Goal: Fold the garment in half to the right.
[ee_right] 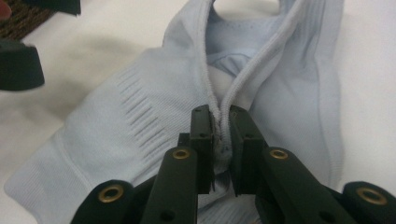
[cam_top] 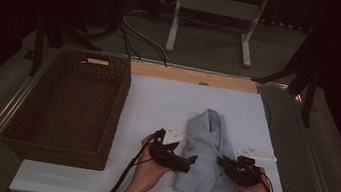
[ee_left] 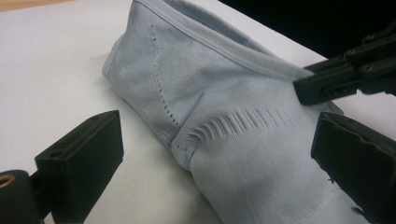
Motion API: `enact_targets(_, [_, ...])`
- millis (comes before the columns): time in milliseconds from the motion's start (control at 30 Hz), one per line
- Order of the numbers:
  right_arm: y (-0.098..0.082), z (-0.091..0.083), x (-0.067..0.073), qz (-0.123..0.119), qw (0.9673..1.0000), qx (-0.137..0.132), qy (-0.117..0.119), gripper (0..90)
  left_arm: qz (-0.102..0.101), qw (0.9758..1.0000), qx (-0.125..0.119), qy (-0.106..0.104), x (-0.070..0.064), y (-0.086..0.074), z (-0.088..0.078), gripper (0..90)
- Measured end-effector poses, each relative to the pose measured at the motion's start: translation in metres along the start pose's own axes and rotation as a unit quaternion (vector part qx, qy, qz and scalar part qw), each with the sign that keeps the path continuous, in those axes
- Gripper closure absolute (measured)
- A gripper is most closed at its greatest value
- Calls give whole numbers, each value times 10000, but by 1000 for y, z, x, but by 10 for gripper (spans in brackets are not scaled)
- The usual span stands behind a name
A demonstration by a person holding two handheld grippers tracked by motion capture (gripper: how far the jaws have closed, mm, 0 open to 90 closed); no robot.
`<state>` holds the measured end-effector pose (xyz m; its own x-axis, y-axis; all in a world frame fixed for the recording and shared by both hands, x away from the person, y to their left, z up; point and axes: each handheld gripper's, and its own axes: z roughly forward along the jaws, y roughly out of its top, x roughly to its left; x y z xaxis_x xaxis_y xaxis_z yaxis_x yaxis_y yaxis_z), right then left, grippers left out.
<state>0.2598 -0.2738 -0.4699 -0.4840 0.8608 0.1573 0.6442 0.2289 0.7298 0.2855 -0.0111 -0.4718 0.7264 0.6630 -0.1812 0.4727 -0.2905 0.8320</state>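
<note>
Soft garment, pinched at its hem

Our right tool [ee_right: 219,140] clamps the light, floppy blue garment [cam_top: 208,154] at its ribbed edge; our left tool [ee_left: 210,154] stands apart.

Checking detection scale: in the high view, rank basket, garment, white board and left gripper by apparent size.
1. White board
2. Wicker basket
3. Light blue garment
4. Left gripper, smallest

Along our left gripper [ee_left: 205,154], we see its two black jaws standing wide apart, one low at the left over the white table [ee_left: 56,70], the other at the right edge. Between them lies the pale blue garment [ee_left: 224,112], folded, with perforated seams and a ribbed patch. At the upper right, the right gripper [ee_left: 303,86] pinches the garment's hem.
</note>
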Motion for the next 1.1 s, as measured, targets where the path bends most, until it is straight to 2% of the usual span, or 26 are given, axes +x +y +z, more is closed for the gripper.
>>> enact_targets(333, [11, -9, -3, -40, 9996, -224, -147, 823, -17, 10000, -16, 5, 1, 0, 0, 41])
enact_targets(500, [15, -12, -10, -3, 9993, -284, -234, 822, -19, 10000, -14, -12, 0, 0, 0, 41])
enact_targets(900, [14, -17, -23, 97, 9985, -320, -441, 822, -26, 10000, -14, -22, -1, 0, 1, 41])
enact_targets(1100, [12, -19, -34, 178, 9974, -329, -617, 821, 7, 10000, 12, -23, -2, 0, 2, 41])
